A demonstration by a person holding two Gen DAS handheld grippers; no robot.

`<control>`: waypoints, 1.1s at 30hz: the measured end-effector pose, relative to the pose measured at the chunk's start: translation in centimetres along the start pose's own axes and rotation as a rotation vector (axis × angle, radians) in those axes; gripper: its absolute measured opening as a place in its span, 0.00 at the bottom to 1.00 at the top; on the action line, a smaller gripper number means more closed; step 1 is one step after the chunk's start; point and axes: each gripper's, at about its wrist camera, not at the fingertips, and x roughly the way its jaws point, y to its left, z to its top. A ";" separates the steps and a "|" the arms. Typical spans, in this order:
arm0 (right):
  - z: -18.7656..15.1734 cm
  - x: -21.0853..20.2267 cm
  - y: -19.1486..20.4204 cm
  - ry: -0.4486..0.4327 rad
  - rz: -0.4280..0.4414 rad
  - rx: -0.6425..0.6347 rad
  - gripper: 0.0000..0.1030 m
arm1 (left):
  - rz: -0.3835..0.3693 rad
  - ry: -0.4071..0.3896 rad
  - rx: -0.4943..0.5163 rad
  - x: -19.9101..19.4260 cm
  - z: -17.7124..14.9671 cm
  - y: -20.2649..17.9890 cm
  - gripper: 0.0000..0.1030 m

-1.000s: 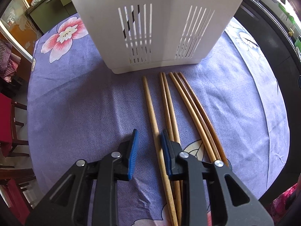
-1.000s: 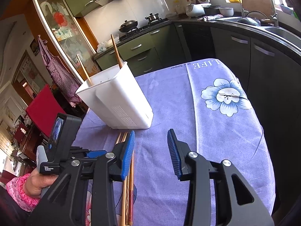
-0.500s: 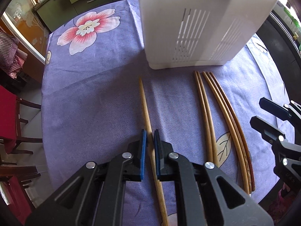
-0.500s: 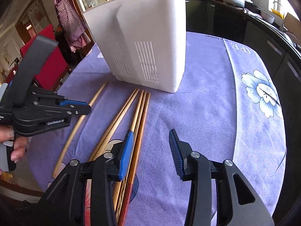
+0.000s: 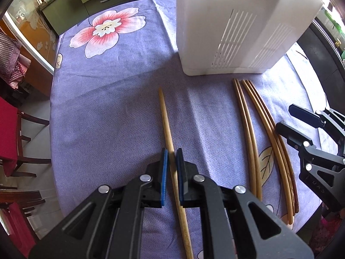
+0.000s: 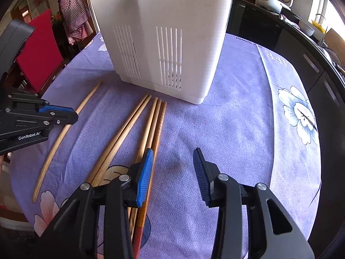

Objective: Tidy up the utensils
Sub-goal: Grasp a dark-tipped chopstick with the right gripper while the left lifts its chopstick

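A single pale wooden chopstick (image 5: 170, 151) lies flat on the purple cloth, apart from the rest, its thin tip pointing toward the white slotted utensil holder (image 5: 232, 28) but stopping short of the holder's base, off its left corner. A bundle of five more wooden chopsticks (image 5: 256, 133) lies flat in front of the holder's base, tips nearly reaching it: two pale ones side by side, then three packed close together, the outermost darker with a red end. The holder stands upright, tall and box-shaped, with vertical slots low on its walls.
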 end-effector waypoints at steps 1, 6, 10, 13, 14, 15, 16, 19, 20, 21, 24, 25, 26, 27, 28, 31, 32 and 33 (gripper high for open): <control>0.0 0.0 0.3 0.003 -0.003 -0.012 0.37 | 0.000 0.000 0.000 -0.1 -0.1 -0.2 0.08; 0.3 0.3 0.8 0.018 -0.022 -0.022 0.31 | 0.000 -0.001 0.005 -0.1 -0.1 -0.3 0.08; 1.1 1.1 2.0 0.032 -0.037 -0.042 0.27 | 0.002 0.000 0.002 -0.2 0.0 -0.4 0.08; 1.7 1.5 1.9 0.037 -0.020 -0.031 0.25 | 0.004 -0.002 0.003 -0.2 0.0 -0.5 0.08; 1.8 1.7 2.2 0.039 -0.008 -0.032 0.23 | 0.003 -0.002 0.003 -0.2 0.0 -0.4 0.08; 1.8 1.8 2.2 0.042 0.009 -0.033 0.18 | 0.000 -0.001 0.000 -0.2 0.0 -0.4 0.08; 2.2 2.1 2.5 0.045 0.019 -0.034 0.13 | -0.004 0.001 -0.003 -0.1 -0.1 -0.3 0.08; 2.4 2.3 2.6 0.052 0.036 -0.021 0.07 | -0.009 0.007 -0.005 -0.1 0.1 -0.2 0.08; 2.5 2.3 2.6 0.052 0.037 -0.015 0.07 | -0.012 0.009 -0.006 -0.1 0.2 -0.1 0.08; 2.3 2.3 2.5 0.047 0.033 -0.005 0.07 | -0.014 0.010 -0.006 0.0 0.3 -0.1 0.08; 2.0 1.0 1.7 0.016 0.050 0.021 0.07 | -0.019 0.011 -0.006 0.0 0.4 0.0 0.08; 2.1 0.5 1.5 0.003 0.055 0.029 0.07 | -0.024 0.012 -0.009 0.1 0.4 0.1 0.08; 2.1 0.0 1.3 -0.011 0.059 0.036 0.07 | -0.028 0.012 -0.013 0.1 0.5 0.2 0.08; 2.1 -0.6 1.1 -0.025 0.068 0.042 0.07 | -0.029 0.011 -0.014 0.1 0.5 0.3 0.07; 2.1 -1.3 0.8 -0.041 0.079 0.049 0.07 | -0.031 0.011 -0.015 0.1 0.5 0.3 0.07; 1.9 -3.8 0.1 -0.095 0.100 0.067 0.07 | -0.047 -0.004 -0.023 -0.6 0.4 0.5 0.06; 1.9 -4.6 -0.2 -0.113 0.108 0.075 0.07 | -0.042 -0.021 -0.019 -1.1 0.4 0.4 0.06; 1.8 -5.5 -0.5 -0.132 0.113 0.079 0.07 | -0.038 -0.040 -0.013 -1.7 0.4 0.3 0.06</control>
